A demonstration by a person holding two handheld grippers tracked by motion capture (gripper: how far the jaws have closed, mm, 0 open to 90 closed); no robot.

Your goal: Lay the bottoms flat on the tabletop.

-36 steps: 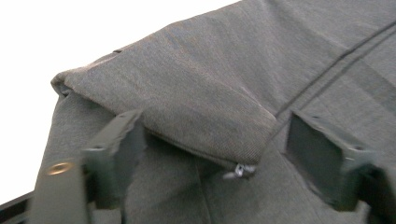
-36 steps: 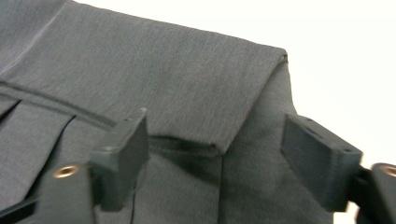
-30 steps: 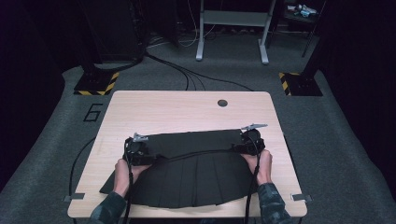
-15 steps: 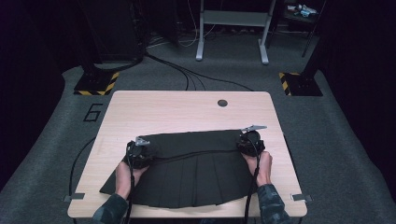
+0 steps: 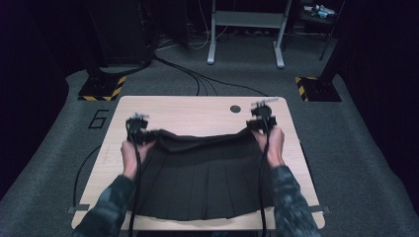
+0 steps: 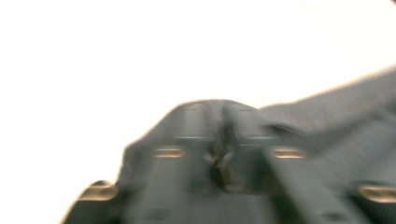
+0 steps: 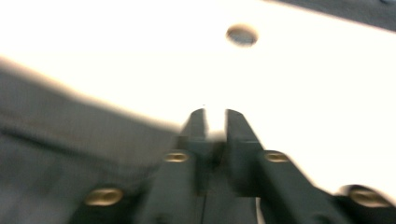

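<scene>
My forearms come in over the near edge of the table (image 5: 207, 111), sleeves on either side of a black pleated skirt (image 5: 205, 180) that lies spread across the near half of the wood, its hem at the near edge. Farther along, my left hand (image 5: 129, 153) and right hand (image 5: 271, 143) each hold a gripper at one of the skirt's far corners. My left gripper (image 5: 140, 133) is clenched on the left end of the waistband (image 5: 197, 139); in the left gripper view the dark cloth (image 6: 219, 126) wraps over my closed jaws. My right gripper (image 5: 258, 122) pinches the right end; in the right gripper view the jaws stand nearly together, with the skirt (image 7: 70, 140) to their left. The waistband hangs slack between the two grippers. Beyond it lies bare tabletop, with a round hole (image 5: 235, 108) near the far edge.
</scene>
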